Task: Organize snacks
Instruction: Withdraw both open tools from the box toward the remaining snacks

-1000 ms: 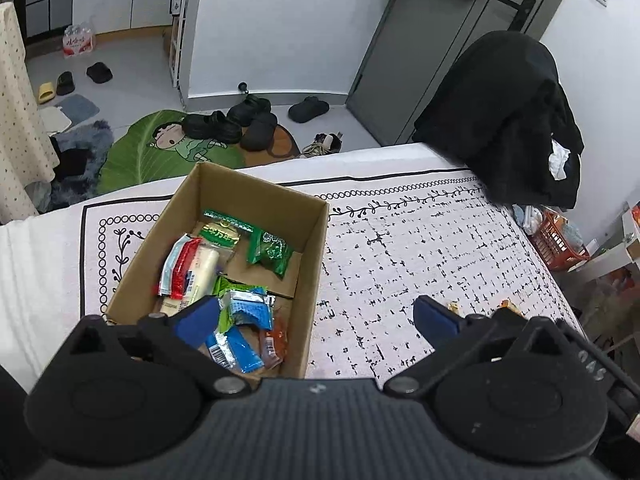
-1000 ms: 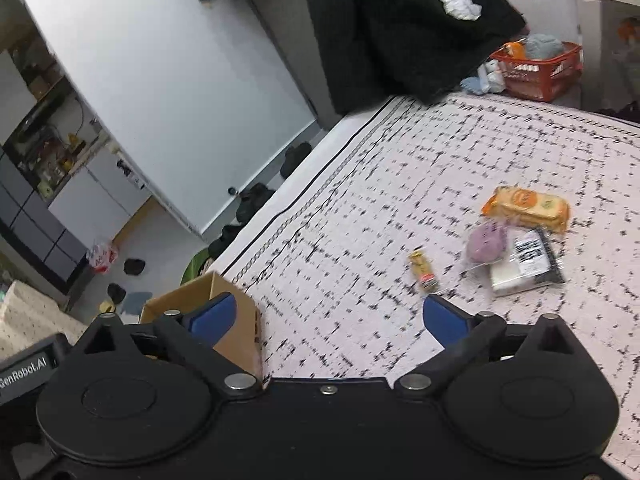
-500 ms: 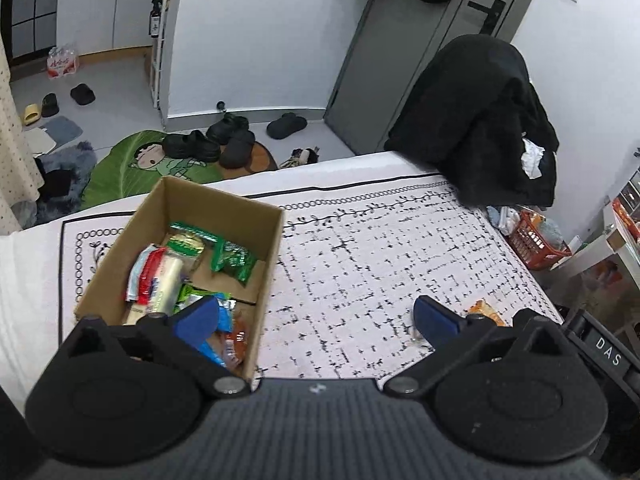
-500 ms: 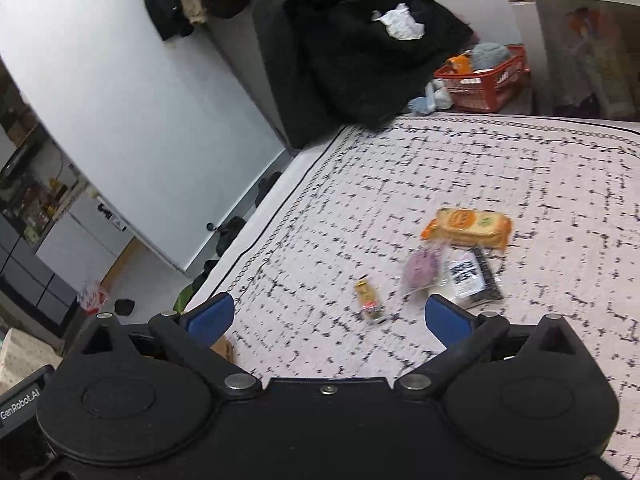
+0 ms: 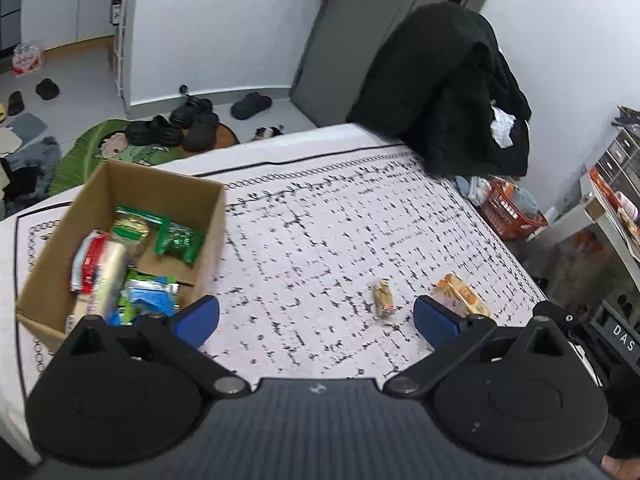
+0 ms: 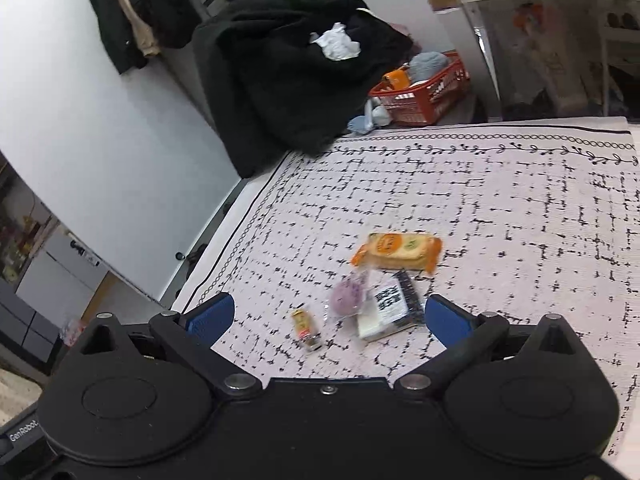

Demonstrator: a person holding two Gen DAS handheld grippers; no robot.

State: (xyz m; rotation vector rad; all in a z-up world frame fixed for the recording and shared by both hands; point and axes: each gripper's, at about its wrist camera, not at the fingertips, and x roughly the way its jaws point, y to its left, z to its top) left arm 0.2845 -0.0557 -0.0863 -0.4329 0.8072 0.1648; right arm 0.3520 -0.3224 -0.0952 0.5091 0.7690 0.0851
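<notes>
Left hand-held gripper [image 5: 316,320]: blue pads spread wide, nothing between them, raised above the patterned cloth [image 5: 320,232] of the desk. Its left fingertip [image 5: 196,318] overlaps the near corner of the cardboard box [image 5: 212,216] in this view; contact cannot be judged.

Right hand-held gripper [image 6: 326,320]: likewise wide open and empty, held over the loose snacks.

Left wrist view only: the cardboard box, open-topped, on the cloth's left part. Contents: green packets [image 5: 178,240], a red-and-white wrapper [image 5: 86,264], a pale tubular pack [image 5: 108,272], a blue packet [image 5: 150,300]. Also the floor beyond the desk, with dark shoes [image 5: 172,128] and a green cartoon mat [image 5: 100,152].

Right wrist view only: a purple round snack in clear wrap [image 6: 348,300] touching a white pack with a black label [image 6: 390,308].

Both views: a small yellow snack stick [image 6: 306,328] lying apart from the others, an orange wrapped cake [image 6: 398,250] just beyond the purple one, a black coat [image 6: 288,80] heaped at the desk's far edge, a red basket [image 6: 424,92] on the floor.
</notes>
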